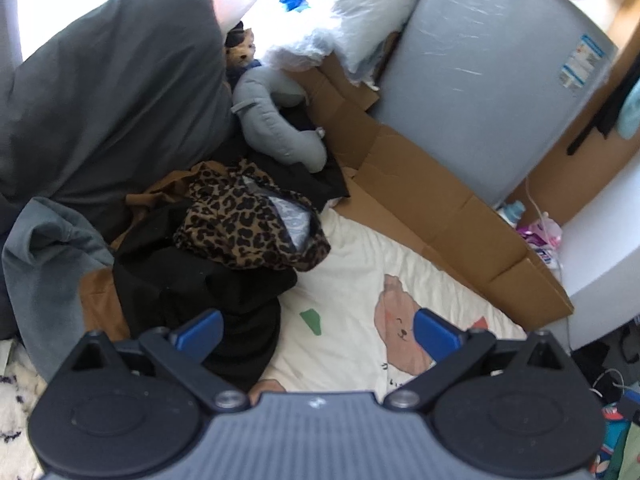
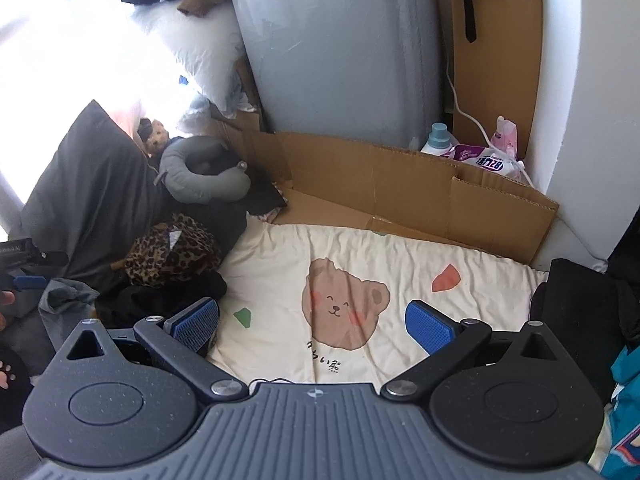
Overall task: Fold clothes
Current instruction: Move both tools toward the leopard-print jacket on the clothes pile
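We find ourselves in a lived-in bedroom of a private home. We base this on the cream bedsheet (image 2: 360, 248) printed with a cartoon bear, spread as the working surface, and on the soft furnishings at its head — a dark grey pillow (image 1: 112, 92), a white pillow (image 1: 360, 12), a grey neck pillow (image 2: 200, 172) and a small teddy bear (image 2: 158, 138). Unfolded clothes (image 1: 224, 248) lie heaped beside the sheet. We also note flattened cardboard (image 2: 400, 184) along the edge, a plastic-wrapped grey mattress (image 2: 340, 48) standing upright against the wall, and a detergent bottle (image 2: 438, 140) — household clutter throughout.
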Motion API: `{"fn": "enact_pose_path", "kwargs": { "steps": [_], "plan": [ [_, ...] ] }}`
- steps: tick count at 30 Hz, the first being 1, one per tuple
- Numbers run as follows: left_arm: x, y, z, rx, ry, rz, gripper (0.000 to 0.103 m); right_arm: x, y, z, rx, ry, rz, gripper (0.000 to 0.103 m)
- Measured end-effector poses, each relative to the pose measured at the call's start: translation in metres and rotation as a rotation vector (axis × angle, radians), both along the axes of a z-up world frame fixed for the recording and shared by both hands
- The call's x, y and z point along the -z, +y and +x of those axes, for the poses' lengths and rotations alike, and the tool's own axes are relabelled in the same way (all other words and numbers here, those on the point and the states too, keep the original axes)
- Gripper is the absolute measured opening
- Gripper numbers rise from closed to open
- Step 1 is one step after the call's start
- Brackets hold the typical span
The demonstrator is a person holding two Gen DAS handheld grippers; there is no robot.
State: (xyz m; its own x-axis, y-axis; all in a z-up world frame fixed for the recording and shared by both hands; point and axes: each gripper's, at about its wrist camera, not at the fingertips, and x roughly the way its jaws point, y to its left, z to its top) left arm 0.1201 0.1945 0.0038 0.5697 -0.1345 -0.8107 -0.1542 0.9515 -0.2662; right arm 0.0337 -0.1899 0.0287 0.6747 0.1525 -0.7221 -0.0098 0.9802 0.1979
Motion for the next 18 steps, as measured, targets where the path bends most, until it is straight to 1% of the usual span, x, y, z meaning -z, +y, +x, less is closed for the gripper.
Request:
{"fn": "enact_pose_path", "kwargs": {
  "steps": [3, 8, 13, 15, 18],
  "plan": [
    [0.010, 0.004, 0.012, 0.000, 0.021, 0.022, 0.102, 0.009, 0.002, 0.015, -0.007, 0.026, -0.015, 0.103],
    [0.028, 0.010, 0.031, -0.005, 0.040, 0.029, 0.098, 0.025, 0.012, 0.037, -0.041, 0.070, -0.055, 0.103],
    [0.049, 0.012, 0.047, -0.013, 0.055, 0.022, 0.097, 0.048, 0.025, 0.064, -0.081, 0.122, -0.115, 0.103],
    [0.058, 0.010, 0.054, -0.002, 0.064, 0.028, 0.097, 0.057, 0.028, 0.074, -0.090, 0.139, -0.123, 0.103],
    [0.073, 0.010, 0.065, -0.003, 0.074, 0.013, 0.097, 0.071, 0.032, 0.088, -0.104, 0.158, -0.129, 0.103]
  ]
}}
